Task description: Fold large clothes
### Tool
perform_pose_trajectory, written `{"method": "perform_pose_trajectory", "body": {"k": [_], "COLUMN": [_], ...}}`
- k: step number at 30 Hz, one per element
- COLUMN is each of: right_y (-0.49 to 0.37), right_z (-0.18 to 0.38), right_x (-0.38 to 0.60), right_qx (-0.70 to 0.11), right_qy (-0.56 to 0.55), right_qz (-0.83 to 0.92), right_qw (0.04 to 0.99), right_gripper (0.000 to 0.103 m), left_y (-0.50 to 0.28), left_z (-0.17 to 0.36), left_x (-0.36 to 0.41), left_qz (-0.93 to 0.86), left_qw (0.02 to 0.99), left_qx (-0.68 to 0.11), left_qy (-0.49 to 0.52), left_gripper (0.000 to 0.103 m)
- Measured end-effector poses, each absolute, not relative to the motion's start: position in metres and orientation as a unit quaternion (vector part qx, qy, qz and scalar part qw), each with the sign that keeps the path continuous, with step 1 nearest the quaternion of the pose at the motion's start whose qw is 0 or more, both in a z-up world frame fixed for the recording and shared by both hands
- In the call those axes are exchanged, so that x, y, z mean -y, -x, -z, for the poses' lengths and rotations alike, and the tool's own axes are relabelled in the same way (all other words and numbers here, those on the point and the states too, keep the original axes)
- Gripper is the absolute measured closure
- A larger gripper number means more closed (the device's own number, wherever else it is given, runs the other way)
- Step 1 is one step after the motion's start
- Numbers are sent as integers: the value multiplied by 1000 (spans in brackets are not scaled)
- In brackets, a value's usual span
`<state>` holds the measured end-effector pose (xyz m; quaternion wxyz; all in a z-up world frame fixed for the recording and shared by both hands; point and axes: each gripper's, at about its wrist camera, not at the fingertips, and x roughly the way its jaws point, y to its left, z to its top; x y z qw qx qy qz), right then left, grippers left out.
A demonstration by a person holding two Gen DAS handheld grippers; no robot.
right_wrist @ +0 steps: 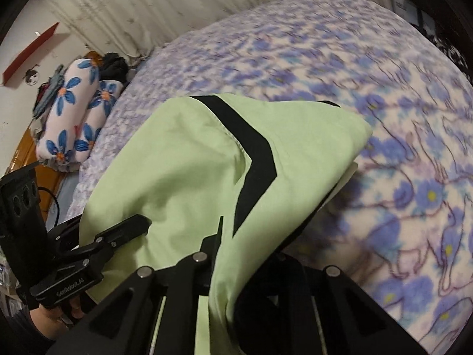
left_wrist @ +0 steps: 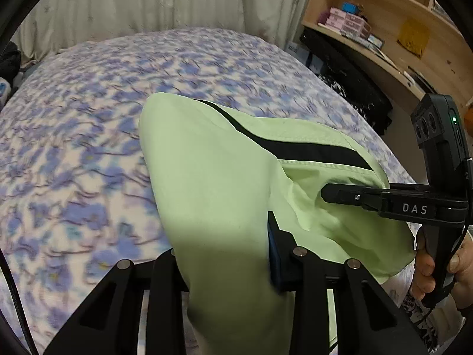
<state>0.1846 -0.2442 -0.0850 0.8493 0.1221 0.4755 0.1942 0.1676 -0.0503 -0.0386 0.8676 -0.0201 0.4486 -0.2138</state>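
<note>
A light green garment point(left_wrist: 212, 177) with a black stripe point(left_wrist: 310, 149) is held up over the bed, draped across both grippers. My left gripper point(left_wrist: 227, 254) is shut on the green cloth; the fabric covers its left finger. In the left wrist view my right gripper point(left_wrist: 328, 193) reaches in from the right, shut on the garment's edge. In the right wrist view the garment point(right_wrist: 192, 162) hangs over my right gripper point(right_wrist: 233, 245), whose fingers pinch it. My left gripper point(right_wrist: 139, 224) shows at lower left, gripping the cloth.
A bed with a purple floral cover point(left_wrist: 88, 118) fills the space below. Curtains point(left_wrist: 147, 0) hang behind it. A wooden shelf point(left_wrist: 384, 23) with boxes stands at right. Rolled floral bedding point(right_wrist: 74, 112) lies at the bed's far left.
</note>
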Motion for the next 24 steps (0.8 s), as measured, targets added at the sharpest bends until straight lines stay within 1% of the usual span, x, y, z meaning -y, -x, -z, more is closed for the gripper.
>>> {"method": "perform_pose_trajectory", "body": {"k": [6,13,18,24], "right_y": [-197,-235,-279,-344], "right_z": [54,25,14,15], "right_x": [188,113,64,16], "right_qx": [-445,-416,-396,-376], "right_qy": [-108,-96,-95,-101], "right_qz": [-234,-269,-281,-281], "right_qw": [858,863,869,877], "right_gripper": [92,92,92,92], "left_y": [-173,-208,-249,-327], "left_z": [3,-31,-44,-39], "left_x": [-14,-98,-141,-197], "left_qz": [189,160,150,144], "left_qw": [883,899,911,916], "left_qx": [-428,-408,-385,-373], "left_qy": [18,10,-15,-38], "left_gripper": [72,72,71,71]}}
